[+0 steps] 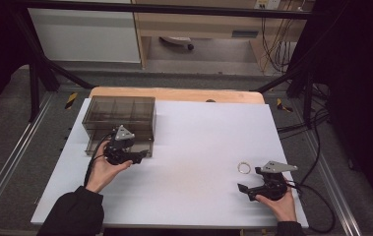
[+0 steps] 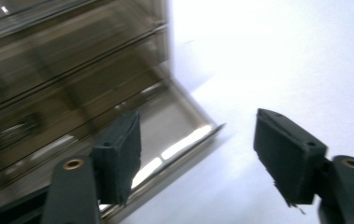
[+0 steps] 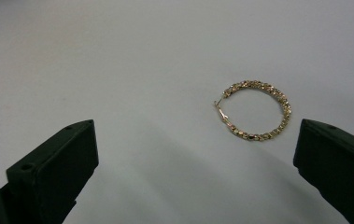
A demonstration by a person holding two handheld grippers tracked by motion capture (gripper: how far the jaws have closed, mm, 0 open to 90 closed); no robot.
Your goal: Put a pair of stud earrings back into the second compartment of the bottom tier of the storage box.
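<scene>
Near the table's right edge, the right hand-held gripper (image 3: 195,163) gapes empty beside the hoop earring (image 3: 255,111); the left hand-held gripper (image 2: 198,158), wide open, straddles the drawer's corner (image 2: 198,135).

Both forearms enter from the near edge, sleeved in dark cloth. The left hand (image 1: 106,169) reaches forward and slightly inward, wrapped around the left gripper (image 1: 136,158), whose grey three-cornered plate faces up and whose cable loops back along the wrist. In the left gripper view its two black jaws stand wide apart with nothing between them. The right hand (image 1: 278,200) sits lower and nearer the body, gripping the right gripper (image 1: 243,191) from behind, its plate tilted toward the right and its cable trailing off to that side. In the right gripper view its jaws are likewise spread wide, holding nothing.
</scene>
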